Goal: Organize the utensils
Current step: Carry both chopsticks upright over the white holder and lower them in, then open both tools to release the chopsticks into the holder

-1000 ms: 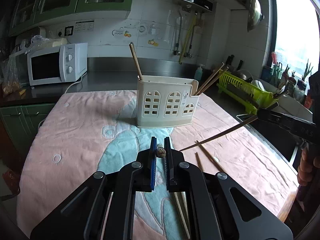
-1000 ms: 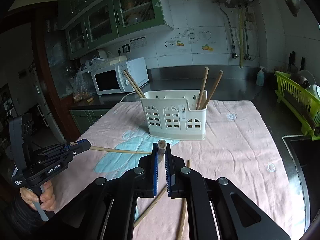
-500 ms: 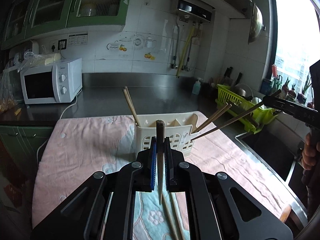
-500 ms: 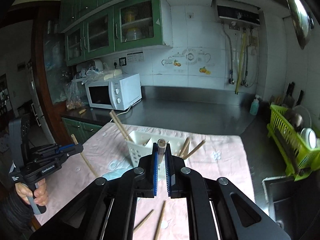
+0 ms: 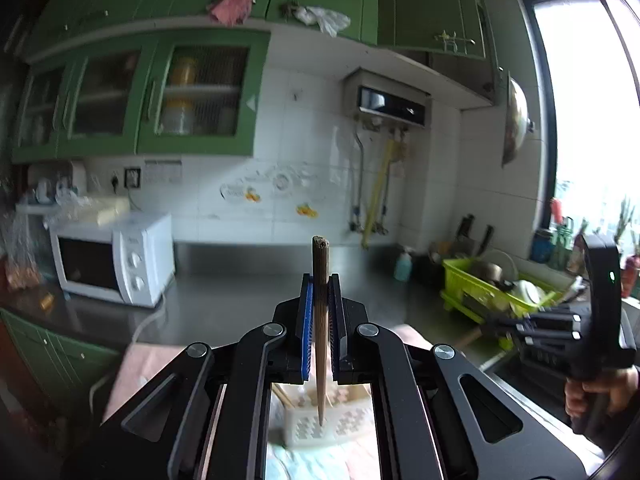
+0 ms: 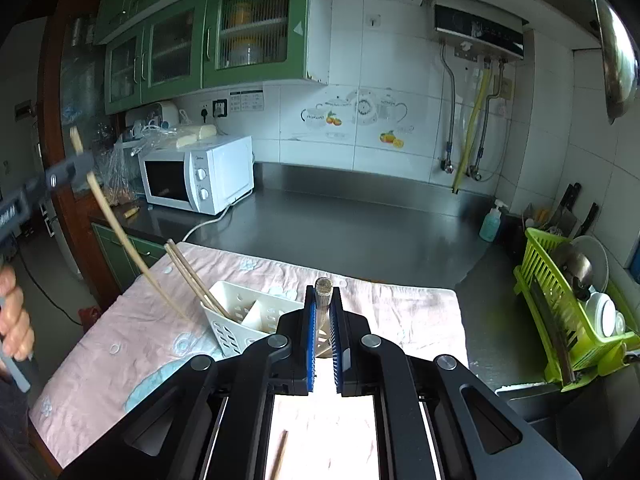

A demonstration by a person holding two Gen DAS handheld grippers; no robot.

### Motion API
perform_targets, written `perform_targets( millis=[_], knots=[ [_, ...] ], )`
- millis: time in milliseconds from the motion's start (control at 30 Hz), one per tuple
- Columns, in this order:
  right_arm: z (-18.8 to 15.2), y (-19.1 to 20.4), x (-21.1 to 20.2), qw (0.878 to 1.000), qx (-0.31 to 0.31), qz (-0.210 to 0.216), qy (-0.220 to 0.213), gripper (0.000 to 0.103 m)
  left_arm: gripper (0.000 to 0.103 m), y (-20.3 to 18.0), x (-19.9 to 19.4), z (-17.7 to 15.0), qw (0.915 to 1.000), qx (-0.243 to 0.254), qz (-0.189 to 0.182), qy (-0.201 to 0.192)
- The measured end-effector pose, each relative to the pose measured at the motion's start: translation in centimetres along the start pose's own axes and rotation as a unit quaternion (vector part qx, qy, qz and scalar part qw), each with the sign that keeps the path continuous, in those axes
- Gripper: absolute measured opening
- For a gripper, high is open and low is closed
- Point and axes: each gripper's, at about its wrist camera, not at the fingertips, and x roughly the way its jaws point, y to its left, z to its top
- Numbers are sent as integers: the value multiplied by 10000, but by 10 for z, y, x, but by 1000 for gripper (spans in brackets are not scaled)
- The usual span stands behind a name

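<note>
My left gripper (image 5: 320, 280) is shut on a dark wooden chopstick (image 5: 320, 320) held upright, its tip pointing down over the white utensil holder (image 5: 320, 428) far below. In the right wrist view the left gripper (image 6: 60, 172) shows at the far left with that chopstick (image 6: 120, 236) slanting down to just left of the holder (image 6: 248, 324). My right gripper (image 6: 323, 296) is shut on another chopstick (image 6: 322, 292), seen end-on, above the holder's right side. Two chopsticks (image 6: 192, 280) stand in the holder's left compartment.
The holder stands on a pink and blue cloth (image 6: 120, 344) on a steel counter. A loose chopstick (image 6: 280, 456) lies on the cloth near me. A white microwave (image 6: 200, 176) is at the back left. A green dish rack (image 6: 572, 320) is at the right.
Both grippers have risen and tilted upward. The holder has dropped low in both views. Each chopstick has swung more upright over the holder.
</note>
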Motion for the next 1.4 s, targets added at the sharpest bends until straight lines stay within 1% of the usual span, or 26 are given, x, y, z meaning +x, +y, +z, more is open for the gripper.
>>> perform_targets(
  millis=[167,233,300,367,400,567,667,800,933,1200,1267,1400],
  knots=[
    [-2,-6,21,9999,11,-29,150,6,5,1,31,7,9997,-110,175,-146],
    [-3,-8,29,9998,10,1,220,6,5,5,46,6,9996,-207,187,-89],
    [-5,-10,35,9996,4,-20,270,6,5,7,57,2,9993,-258,256,-115],
    [-7,-11,41,9995,12,7,325,6,6,11,71,-4,9990,-339,288,13],
    [-8,-12,43,9994,1,-6,336,6,6,13,74,-7,9988,-359,343,-30],
    [-11,-11,52,9993,-34,-23,381,6,6,21,80,-9,9980,-507,364,-133],
    [-11,-12,56,9992,-9,12,395,6,6,26,83,-6,9976,-602,316,-161],
    [-12,-11,60,9993,-18,4,385,6,6,23,92,-8,9976,-531,397,-183],
    [-11,-10,62,9992,-54,15,387,6,6,22,99,-15,9977,-542,369,-148],
    [-9,-9,63,9992,-63,-7,384,7,6,27,111,-30,9971,-612,334,310],
    [-9,-9,62,9993,-61,-17,378,7,6,29,110,-31,9968,-627,349,355],
    [-8,-10,59,9994,-10,-44,337,7,10,29,99,-33,9967,-646,259,407]
  ],
)
